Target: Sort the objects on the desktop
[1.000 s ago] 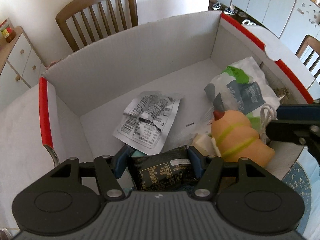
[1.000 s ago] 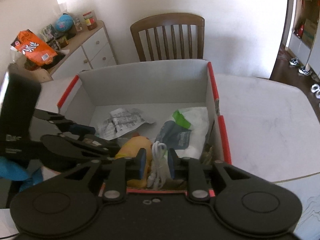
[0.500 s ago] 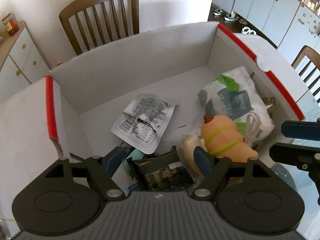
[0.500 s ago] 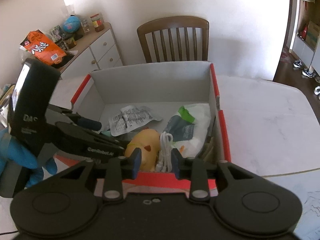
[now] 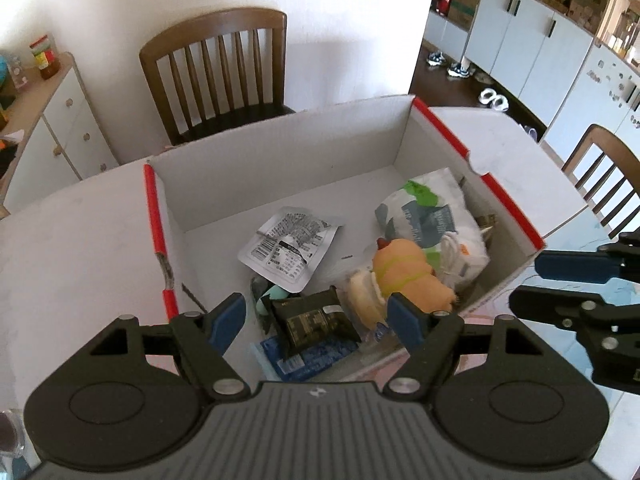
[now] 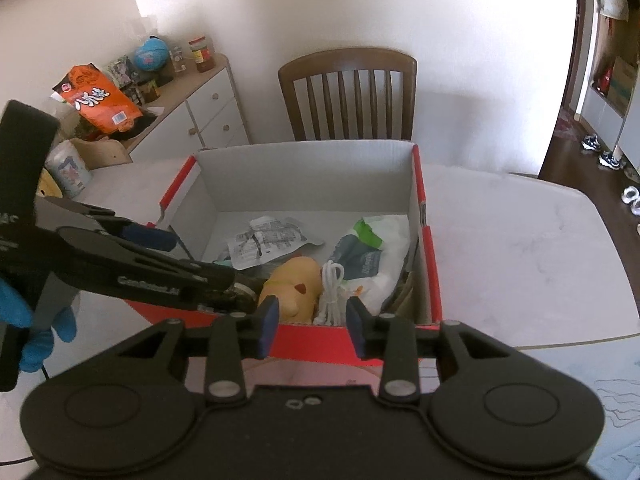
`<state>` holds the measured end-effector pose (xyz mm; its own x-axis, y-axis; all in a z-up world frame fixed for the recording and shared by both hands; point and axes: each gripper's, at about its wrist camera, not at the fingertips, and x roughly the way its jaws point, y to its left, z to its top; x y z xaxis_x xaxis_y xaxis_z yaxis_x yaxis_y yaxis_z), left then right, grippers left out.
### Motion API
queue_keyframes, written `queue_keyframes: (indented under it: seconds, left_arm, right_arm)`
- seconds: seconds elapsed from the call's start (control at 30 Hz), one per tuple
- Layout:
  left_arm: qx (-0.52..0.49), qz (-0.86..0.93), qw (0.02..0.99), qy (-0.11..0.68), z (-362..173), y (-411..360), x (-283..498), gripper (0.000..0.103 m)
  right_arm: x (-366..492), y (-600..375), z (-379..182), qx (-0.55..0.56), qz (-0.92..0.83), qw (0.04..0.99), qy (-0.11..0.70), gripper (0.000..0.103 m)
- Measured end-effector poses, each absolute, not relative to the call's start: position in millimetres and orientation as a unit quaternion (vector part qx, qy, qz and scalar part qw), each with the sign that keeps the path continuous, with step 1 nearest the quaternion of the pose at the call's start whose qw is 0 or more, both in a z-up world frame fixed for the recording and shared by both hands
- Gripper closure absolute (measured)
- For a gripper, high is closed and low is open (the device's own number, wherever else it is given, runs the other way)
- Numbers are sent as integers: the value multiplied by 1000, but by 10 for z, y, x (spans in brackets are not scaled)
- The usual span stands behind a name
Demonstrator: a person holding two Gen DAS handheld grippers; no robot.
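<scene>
Above the box (image 5: 436, 128) near edge, left gripper (image 5: 316, 318) is held wide open, empty; right gripper (image 6: 312, 330) has just been opening, empty. Black packet (image 5: 314, 318) and cable (image 6: 332, 292) are left inside the box.

white table (image 6: 520, 248), red-edged cardboard box (image 6: 424, 240)

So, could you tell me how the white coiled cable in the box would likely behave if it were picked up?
The white cable looks thin and bundled, so probably light and floppy. Its loops may sag or unravel. It rests against the orange plush toy, which might shift.
</scene>
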<state>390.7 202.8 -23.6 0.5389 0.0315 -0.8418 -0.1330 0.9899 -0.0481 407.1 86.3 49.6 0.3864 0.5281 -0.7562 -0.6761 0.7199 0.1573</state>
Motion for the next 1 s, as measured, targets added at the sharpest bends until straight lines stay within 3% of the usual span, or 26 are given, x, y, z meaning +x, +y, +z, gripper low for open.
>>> queue_keyframes:
  seconds: [0.3,0.37,1.0]
  left_arm:
    - [-58,51,883,463,-47,1914,3610,25]
    - [-57,51,885,459,-11,1882,3552,19]
    - [-95,58,896,429,182,1770,3025,19]
  right_arm:
    - [3940,753,593,-93,372,829,409,60]
    - [3920,736,609,-95,373,829,406,57]
    - [3687,566,707,-109,390,834,376,41]
